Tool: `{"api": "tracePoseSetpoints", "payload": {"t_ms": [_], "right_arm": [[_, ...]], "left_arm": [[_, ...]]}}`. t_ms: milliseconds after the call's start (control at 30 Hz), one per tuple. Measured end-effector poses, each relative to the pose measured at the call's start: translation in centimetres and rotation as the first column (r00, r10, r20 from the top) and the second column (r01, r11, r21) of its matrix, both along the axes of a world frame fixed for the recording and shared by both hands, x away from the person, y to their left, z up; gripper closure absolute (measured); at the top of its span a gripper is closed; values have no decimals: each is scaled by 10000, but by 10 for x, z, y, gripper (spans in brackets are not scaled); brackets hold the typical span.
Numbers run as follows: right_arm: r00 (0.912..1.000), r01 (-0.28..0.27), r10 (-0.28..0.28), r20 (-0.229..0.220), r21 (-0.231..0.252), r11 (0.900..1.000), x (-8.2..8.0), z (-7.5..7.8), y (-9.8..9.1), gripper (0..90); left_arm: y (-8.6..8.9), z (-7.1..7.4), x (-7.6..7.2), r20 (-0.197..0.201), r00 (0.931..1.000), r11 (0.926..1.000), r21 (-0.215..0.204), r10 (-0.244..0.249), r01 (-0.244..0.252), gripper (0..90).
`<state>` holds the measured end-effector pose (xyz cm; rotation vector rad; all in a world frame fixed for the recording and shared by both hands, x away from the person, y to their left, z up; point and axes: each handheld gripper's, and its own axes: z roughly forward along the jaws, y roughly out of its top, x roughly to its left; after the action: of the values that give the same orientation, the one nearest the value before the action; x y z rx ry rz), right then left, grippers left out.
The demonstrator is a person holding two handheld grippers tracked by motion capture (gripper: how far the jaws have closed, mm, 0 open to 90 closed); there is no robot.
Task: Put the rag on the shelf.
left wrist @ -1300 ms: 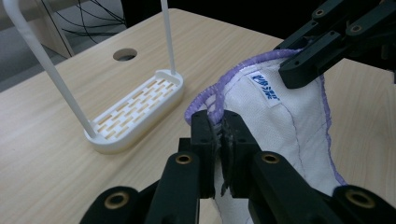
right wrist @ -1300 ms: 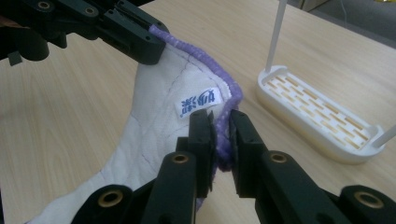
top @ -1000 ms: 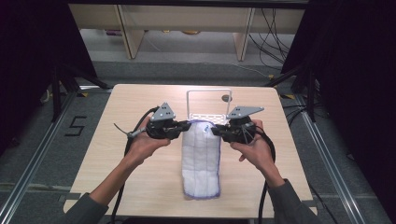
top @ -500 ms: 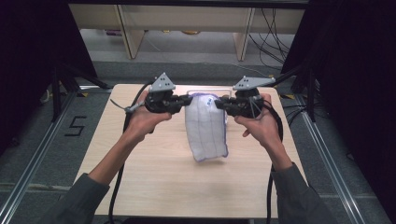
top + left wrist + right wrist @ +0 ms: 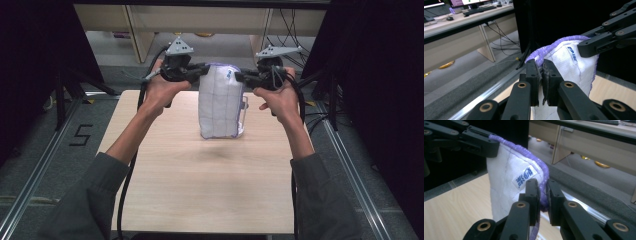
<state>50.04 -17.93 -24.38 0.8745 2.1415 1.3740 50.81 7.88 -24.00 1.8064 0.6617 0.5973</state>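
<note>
The left gripper (image 5: pixel 204 71) and right gripper (image 5: pixel 239 76) each pinched a top corner of the cloth (image 5: pixel 219 102), jaws clamped on its purple hem. It hung clear above the table's (image 5: pixel 200 190) far edge.

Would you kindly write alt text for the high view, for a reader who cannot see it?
A person holds a white cloth with purple edging in the air above a wooden table, the left gripper and right gripper each shut on a top corner. A clear stand sits on the table behind the hanging cloth.
</note>
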Motion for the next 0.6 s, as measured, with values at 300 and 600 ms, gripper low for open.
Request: {"api": "tracePoseSetpoints", "payload": {"t_ms": [300, 600], "right_arm": [[9969, 763, -763, -210, 16, 9971, 30, 5, 0, 815], [9933, 1147, -1144, -141, 282, 9930, 60, -8, -5, 813]], "left_arm": [[-9, -3, 34, -109, 9995, 9991, -266, 313, -316, 832], [-15, -17, 66, -447, 9968, 9934, -911, 665, -703, 825]]}}
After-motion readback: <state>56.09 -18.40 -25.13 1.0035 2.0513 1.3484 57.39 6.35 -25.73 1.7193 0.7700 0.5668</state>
